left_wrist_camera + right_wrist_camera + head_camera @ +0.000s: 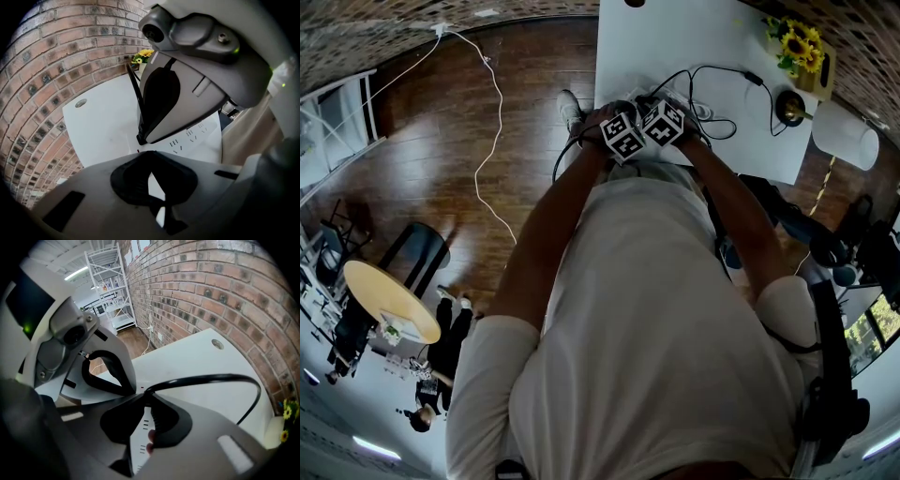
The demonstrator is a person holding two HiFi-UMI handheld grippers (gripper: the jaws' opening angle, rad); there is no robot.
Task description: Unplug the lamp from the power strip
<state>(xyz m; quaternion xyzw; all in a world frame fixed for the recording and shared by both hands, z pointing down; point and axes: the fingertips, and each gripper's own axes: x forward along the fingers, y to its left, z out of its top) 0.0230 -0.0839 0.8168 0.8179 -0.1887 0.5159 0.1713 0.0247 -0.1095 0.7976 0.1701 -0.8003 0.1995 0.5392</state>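
Note:
A white power strip (192,136) lies on the white table (675,47), close to its near edge. My right gripper (146,401) is shut on the black plug of the lamp's cable (211,378), right above the strip (139,439). From the jaws the cable loops away to the right. Whether the plug sits in a socket is hidden. My left gripper (154,180) rests on the strip beside it, jaws nearly together with only a white sliver between them. In the head view both marker cubes (643,129) sit side by side over the strip. The lamp (839,131) lies at the table's right end.
Yellow flowers (797,42) stand at the table's far right corner by the brick wall (56,70). Loops of black cable (722,98) run across the table. A white cord (492,122) trails over the wooden floor on the left. A round table (389,300) stands lower left.

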